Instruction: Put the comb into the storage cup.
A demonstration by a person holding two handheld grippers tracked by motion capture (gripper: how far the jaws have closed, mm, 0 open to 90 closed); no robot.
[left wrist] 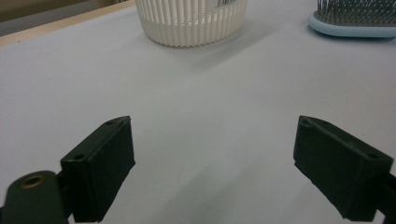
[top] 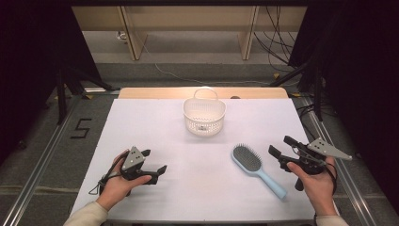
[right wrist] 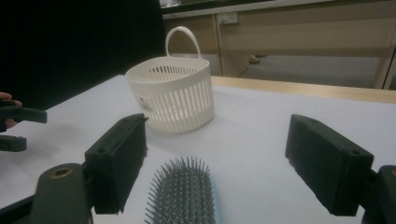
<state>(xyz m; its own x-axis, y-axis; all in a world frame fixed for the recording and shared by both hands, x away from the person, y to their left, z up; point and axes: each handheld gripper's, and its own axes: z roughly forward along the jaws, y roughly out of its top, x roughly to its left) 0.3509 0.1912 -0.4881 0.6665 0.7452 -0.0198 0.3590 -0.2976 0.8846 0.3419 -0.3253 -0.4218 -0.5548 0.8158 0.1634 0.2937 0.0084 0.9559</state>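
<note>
The job looked like it had not really started, and the guess was that the hairbrush (top: pixel 258 169) was meant to go into the white basket (top: pixel 204 116). The brush lay flat on the white table (top: pixel 155 127), bristles up, on the person's right side, with its light blue handle pointing back toward the near edge. The basket stood farther back, near the middle of the table, well apart from the brush, and nothing big could be seen inside it. The right gripper (top: pixel 281 149) was held just beside the brush head, and its jaws were wide apart with nothing between them. In the right gripper view the brush (right wrist: pixel 184 196) sat low between the two black jaws, so it seemed lined up for a grab, with the basket (right wrist: pixel 170 95) straight ahead. The left gripper (top: pixel 154 161) was over the bare table on the left side, jaws also wide apart and holding nothing. So nothing was picked up yet. What was left was to grab the brush, lift it, carry it to the basket and let go.
</note>
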